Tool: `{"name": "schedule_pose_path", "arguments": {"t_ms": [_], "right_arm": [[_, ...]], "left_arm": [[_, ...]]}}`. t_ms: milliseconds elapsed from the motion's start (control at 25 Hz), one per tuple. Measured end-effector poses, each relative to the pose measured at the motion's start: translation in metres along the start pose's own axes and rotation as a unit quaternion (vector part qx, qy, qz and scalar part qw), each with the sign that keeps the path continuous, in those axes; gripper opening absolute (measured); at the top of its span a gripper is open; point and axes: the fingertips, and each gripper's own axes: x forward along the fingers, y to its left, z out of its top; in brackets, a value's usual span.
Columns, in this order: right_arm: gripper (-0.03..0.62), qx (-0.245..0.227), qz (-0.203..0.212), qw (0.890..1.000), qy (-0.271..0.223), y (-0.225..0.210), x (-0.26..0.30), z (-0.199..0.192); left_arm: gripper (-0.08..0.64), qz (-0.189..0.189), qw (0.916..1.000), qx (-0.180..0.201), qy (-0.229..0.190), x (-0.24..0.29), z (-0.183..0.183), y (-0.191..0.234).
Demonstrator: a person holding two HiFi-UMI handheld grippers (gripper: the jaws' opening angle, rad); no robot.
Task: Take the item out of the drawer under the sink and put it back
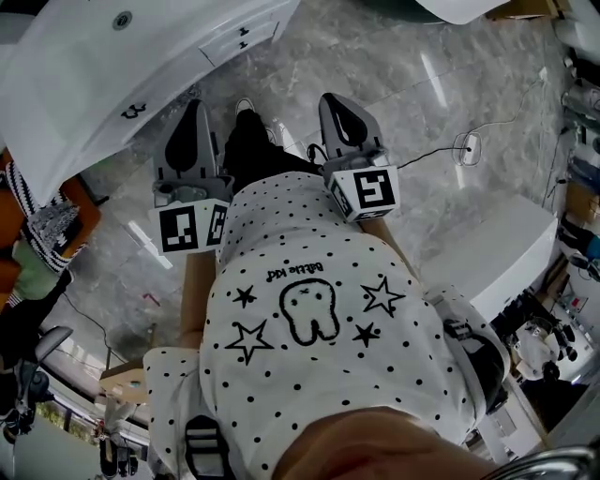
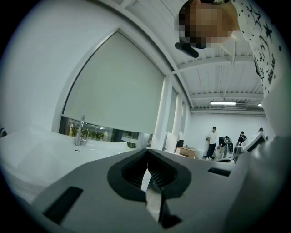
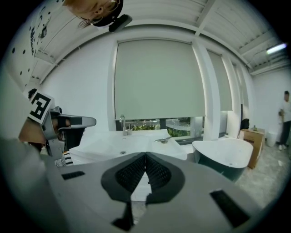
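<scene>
The drawer front (image 1: 112, 124) sits in the white vanity (image 1: 56, 66) at the upper left of the head view, below the basin drain (image 1: 122, 19). It carries a dark handle (image 1: 134, 111). The front looks flush with the cabinet, and its long axis runs diagonally from lower left to upper right, facing the grey marble floor (image 1: 394, 84). A second front further right bears 2 small dark handles (image 1: 243, 37). The item is not in sight in any view.

The left tool (image 1: 199, 111) and the right tool (image 1: 336, 101) are held side by side, close in front of the person's body, both pointing up the picture towards the vanity. Each is closed with nothing in it: in the left gripper view the ribbed pads of the left tool (image 2: 147, 152) meet at the tip. In the right gripper view those of the right tool (image 3: 145, 155) do the same.

The right gripper view looks across the basin (image 3: 132, 143) and its faucet (image 3: 122, 125) to a window blind (image 3: 159, 77).

Black square markers show on each tool's cube. The person's dotted shirt (image 1: 309, 309) shows 1 tooth drawing, stars and a short printed line that cannot be read surely.
</scene>
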Motion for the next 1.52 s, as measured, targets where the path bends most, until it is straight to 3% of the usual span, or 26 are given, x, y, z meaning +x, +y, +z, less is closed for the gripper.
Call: {"name": "schedule_pose_path", "arguments": {"t_ms": [360,720,1160,1520], "right_arm": [[0.012,0.002,-0.02,1.0,0.003,-0.009,0.037,0.026],[0.012,-0.004,-0.037,0.999,-0.014,-0.015,0.084,0.043],[0.012,-0.021,0.007,1.0,-0.022,0.003,0.131,0.069],[0.012,-0.039,0.063,0.997,-0.011,-0.021,0.15,0.078]], "left_arm": [[0.005,-0.02,0.9998,-0.001,0.003,0.047,0.019,0.028],[0.005,-0.032,0.9993,0.007,-0.02,0.083,0.031,0.059],[0.005,0.028,0.9995,0.007,-0.015,0.072,0.037,0.108],[0.005,0.066,0.9977,-0.004,-0.018,0.101,0.042,0.09]]}}
